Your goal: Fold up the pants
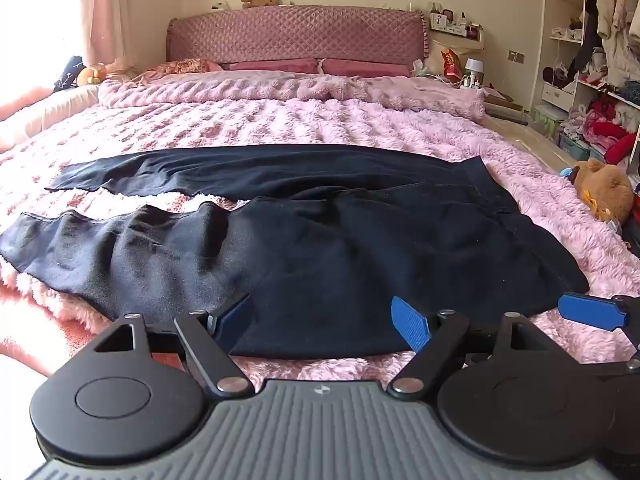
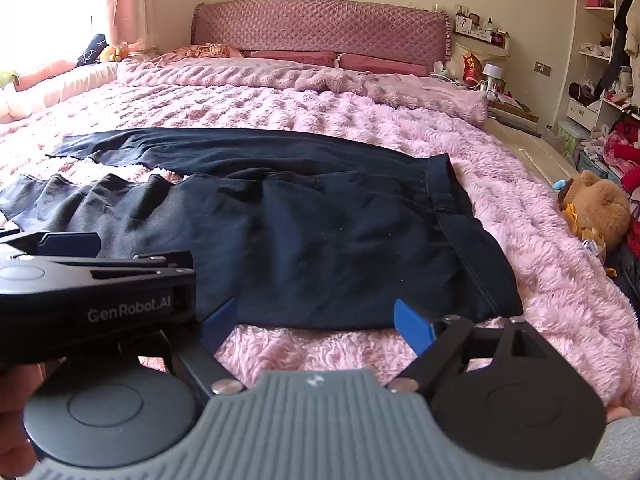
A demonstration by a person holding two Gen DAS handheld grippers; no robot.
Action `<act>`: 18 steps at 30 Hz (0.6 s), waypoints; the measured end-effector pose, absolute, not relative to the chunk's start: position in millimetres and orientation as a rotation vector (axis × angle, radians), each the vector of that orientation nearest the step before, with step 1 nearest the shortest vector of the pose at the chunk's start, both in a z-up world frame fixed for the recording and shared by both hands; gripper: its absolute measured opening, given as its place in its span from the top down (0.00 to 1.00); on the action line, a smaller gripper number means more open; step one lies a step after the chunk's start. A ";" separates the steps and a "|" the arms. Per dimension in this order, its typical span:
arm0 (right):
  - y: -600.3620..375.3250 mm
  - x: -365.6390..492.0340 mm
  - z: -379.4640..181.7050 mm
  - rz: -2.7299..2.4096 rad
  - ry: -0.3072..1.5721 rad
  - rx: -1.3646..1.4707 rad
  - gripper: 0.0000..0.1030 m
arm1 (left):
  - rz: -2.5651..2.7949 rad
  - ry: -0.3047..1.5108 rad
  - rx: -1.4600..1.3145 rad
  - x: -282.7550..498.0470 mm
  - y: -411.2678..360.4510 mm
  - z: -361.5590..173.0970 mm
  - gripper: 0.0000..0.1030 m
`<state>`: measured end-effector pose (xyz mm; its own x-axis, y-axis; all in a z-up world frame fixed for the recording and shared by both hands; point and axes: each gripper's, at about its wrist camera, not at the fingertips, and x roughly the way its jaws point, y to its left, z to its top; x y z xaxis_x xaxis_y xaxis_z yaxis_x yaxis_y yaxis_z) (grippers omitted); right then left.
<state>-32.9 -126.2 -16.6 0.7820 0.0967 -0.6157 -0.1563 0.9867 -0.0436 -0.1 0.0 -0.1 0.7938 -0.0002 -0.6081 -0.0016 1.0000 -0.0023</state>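
Dark navy pants [image 1: 340, 240] lie spread flat on the pink fluffy blanket [image 1: 280, 120], waistband [image 2: 452, 220] to the right and both legs running left. The near leg [image 1: 100, 248] is wrinkled; the far leg [image 1: 180, 172] lies smoother. My left gripper [image 1: 320, 322] hangs open over the pants' near edge, and nothing is pinched between its blue pads. My right gripper [image 2: 316, 324] is open too, just short of the near hem by the waistband corner. The two grippers are side by side: one blue finger [image 1: 588, 312] of the right gripper shows in the left wrist view, and the left gripper's black housing [image 2: 96, 288] shows in the right wrist view.
A brown teddy bear [image 2: 596, 208] sits at the bed's right edge. A folded pink blanket [image 1: 280, 92], pillows and a quilted headboard [image 1: 296, 34] are at the far end. Shelves full of clothes [image 1: 600, 60] line the right wall, and a cluttered nightstand [image 1: 464, 68] stands by the headboard.
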 end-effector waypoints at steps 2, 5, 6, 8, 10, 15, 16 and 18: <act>-126.1 -32.3 -16.2 0.131 0.662 -0.103 0.20 | 0.005 0.659 -0.008 0.1 -0.6 -0.2 0.10; -122.5 -34.4 -16.2 0.130 0.659 -0.109 0.20 | 0.006 0.666 -0.011 0.6 -2.2 -0.1 0.10; -122.5 -32.8 -17.2 0.133 0.668 -0.103 0.20 | 0.003 0.675 -0.021 2.7 1.1 0.0 0.10; -128.4 -26.2 -21.9 0.143 0.678 -0.081 0.20 | 0.003 0.676 -0.018 3.4 3.7 -2.4 0.10; -128.4 -23.0 -22.7 0.141 0.674 -0.083 0.20 | 0.005 0.672 -0.012 6.0 2.9 -2.7 0.10; -122.3 -27.8 -22.4 0.149 0.670 -0.076 0.20 | 0.005 0.679 -0.029 2.8 5.3 -5.2 0.10; -121.6 -28.9 -23.9 0.148 0.673 -0.078 0.20 | 0.002 0.687 -0.031 2.8 5.0 -6.5 0.10; -121.3 -29.4 -25.5 0.148 0.680 -0.082 0.21 | -0.004 0.699 -0.031 3.0 4.0 -9.2 0.10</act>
<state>-29.4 -121.3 -25.5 0.7677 0.1091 -0.6315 -0.1628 0.9863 -0.0274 3.0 4.0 -9.2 0.7656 -0.0144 -0.6431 -0.0066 0.9995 -0.0303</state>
